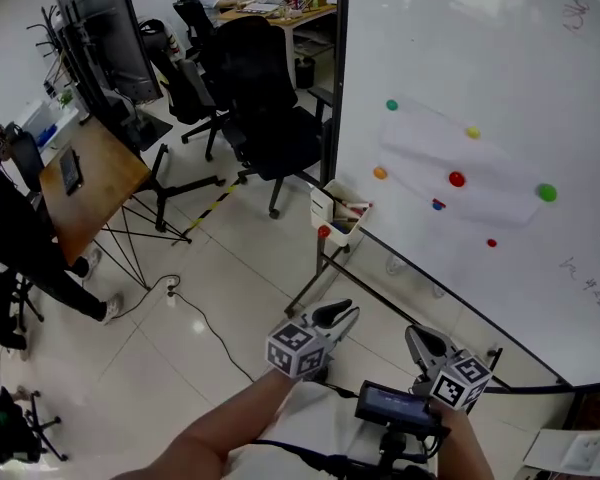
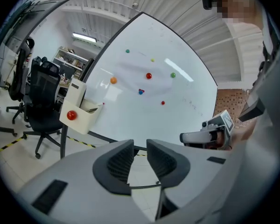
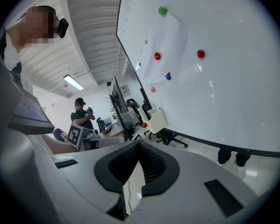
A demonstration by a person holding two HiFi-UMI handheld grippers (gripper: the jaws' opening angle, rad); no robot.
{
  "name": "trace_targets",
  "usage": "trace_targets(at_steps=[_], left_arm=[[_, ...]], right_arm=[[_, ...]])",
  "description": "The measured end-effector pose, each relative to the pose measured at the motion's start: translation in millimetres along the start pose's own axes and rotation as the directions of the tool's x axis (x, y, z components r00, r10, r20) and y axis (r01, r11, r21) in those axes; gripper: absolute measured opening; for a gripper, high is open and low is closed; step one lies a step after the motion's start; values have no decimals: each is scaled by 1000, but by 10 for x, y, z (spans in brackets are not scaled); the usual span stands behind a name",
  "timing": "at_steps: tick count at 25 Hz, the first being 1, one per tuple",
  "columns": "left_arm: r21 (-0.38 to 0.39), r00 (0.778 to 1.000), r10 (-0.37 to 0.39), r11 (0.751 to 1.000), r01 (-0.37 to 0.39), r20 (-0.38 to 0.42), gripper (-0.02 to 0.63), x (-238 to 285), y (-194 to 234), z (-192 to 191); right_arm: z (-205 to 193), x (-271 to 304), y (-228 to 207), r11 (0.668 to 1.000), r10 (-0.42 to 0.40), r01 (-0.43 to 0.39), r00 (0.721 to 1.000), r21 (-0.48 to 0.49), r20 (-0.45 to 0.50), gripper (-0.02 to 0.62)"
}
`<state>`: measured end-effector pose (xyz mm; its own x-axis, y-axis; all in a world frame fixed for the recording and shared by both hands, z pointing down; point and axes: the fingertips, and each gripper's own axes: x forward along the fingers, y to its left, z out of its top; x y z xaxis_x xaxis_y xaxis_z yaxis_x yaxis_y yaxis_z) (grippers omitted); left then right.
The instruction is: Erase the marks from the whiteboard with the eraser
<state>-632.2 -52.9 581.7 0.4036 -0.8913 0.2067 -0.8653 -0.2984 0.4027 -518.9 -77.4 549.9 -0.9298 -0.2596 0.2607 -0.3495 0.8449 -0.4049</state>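
The whiteboard stands at the right, with faint pen marks at its top right and at its right edge. Coloured magnets pin a pale sheet to it. A white holder box with a red magnet hangs at the board's lower left corner; I cannot make out an eraser. My left gripper and right gripper are held low in front of the board, both apart from it. Both are shut with nothing between the jaws, as seen for the left gripper and the right gripper.
Black office chairs stand left of the board. A wooden desk and a large screen on a stand lie further left. A cable runs across the tiled floor. A person stands at the left edge.
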Motion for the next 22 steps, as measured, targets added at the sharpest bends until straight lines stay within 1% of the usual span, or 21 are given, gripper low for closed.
trace_targets(at_steps=[3,6,8,11,16,17,19,20,22], left_arm=[[-10,1000,14,1000,-14,12,114,-65,264,167],[10,999,31,999,-31,11,120,-95,505,279],[25,999,49,998,-49,8,120,-99,662,323],[45,996,85,995,-85,4,146,-60,878,376],[87,990,138,987,-137,-10,201,23,1015,422],[98,988,151,984,-148,-17,228,33,1056,405],[114,982,188,976,-184,-27,300,43,1207,399],[120,977,211,971,-207,-23,318,49,1299,429],[128,968,252,960,-250,5,327,75,1453,563]], right_arm=[[81,257,84,1000,1,-1,1000,6,2,16],[69,462,209,1000,11,-11,1000,5,-6,16],[60,520,260,1000,13,-13,1000,-1,-9,15],[75,497,197,1000,-2,2,1000,-2,-2,15],[63,361,-45,997,-63,62,998,36,13,16],[63,362,-79,997,-70,69,997,40,21,16],[70,397,-99,997,-72,70,997,42,38,16],[72,412,-95,997,-68,67,997,38,43,17],[53,403,-109,997,-64,63,997,32,42,15]])
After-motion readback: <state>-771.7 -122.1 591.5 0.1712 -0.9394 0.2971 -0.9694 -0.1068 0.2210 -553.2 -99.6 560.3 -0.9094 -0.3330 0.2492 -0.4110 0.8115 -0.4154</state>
